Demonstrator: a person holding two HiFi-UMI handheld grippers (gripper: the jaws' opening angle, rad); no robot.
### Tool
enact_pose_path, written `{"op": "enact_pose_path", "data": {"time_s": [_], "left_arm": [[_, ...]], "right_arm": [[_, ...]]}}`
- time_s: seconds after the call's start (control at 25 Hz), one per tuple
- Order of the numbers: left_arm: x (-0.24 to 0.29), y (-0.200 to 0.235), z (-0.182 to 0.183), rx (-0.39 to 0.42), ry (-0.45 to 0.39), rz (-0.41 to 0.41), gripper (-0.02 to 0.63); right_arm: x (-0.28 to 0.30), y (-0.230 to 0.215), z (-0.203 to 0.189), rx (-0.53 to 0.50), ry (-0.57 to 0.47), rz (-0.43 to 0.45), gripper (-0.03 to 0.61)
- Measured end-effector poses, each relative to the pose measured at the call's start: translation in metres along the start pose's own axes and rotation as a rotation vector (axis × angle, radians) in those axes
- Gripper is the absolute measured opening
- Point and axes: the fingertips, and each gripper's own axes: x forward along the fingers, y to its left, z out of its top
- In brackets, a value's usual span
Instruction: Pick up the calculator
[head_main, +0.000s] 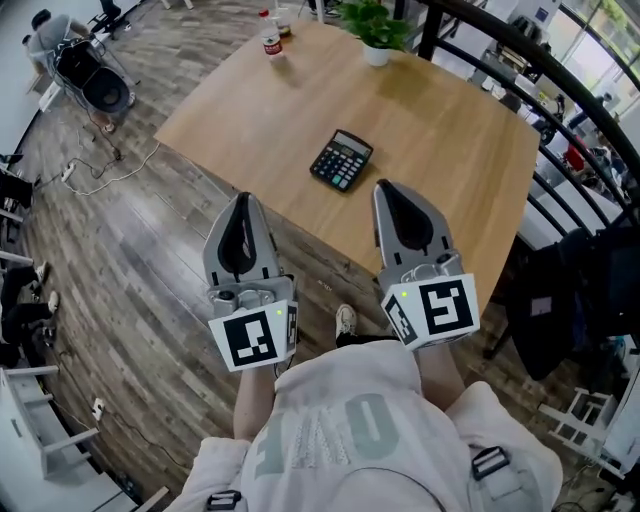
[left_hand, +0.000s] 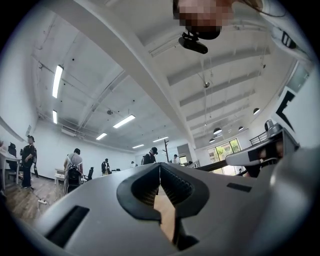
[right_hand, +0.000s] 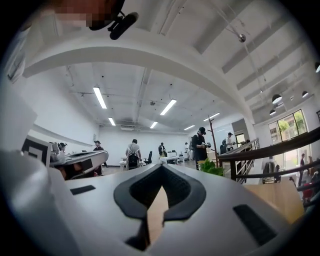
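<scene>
Head view: a small black calculator with grey keys (head_main: 341, 160) lies flat on the light wooden table (head_main: 450, 130), close to its near edge, about midway along. Our left gripper (head_main: 243, 198) and right gripper (head_main: 385, 186) hang by that edge, apart from it. We judge this to be the approach stage.

Left gripper view: jaws pressed together, nothing between them. It is aimed about level, so only room and ceiling show.

Right gripper view: tips meeting, empty, with the calculator below its sightline.

Nothing read for certain: the large pale letters on the person's shirt (head_main: 330, 430) stayed unclear, while the bottle (head_main: 271, 42) label and calculator (head_main: 341, 160) keys were too small.
</scene>
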Motion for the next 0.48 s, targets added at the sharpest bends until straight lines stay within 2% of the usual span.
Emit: {"op": "enact_pose_path", "data": {"time_s": [0.2, 0.36, 0.48], "left_arm": [[0.03, 0.008, -0.012, -0.006, -0.001, -0.014, 0.009], [0.045, 0.009, -0.024, -0.046, 0.02, -0.01, 0.009], [0.049, 0.011, -0.024, -0.047, 0.037, -0.004, 0.009]], "right_arm": [[0.04, -0.006, -0.001, -0.012, 0.003, 0.023, 0.018], [0.053, -0.015, 0.003, -0.023, 0.009, 0.044, 0.018], [0.059, -0.023, 0.002, -0.009, 0.013, 0.036, 0.018]]}}
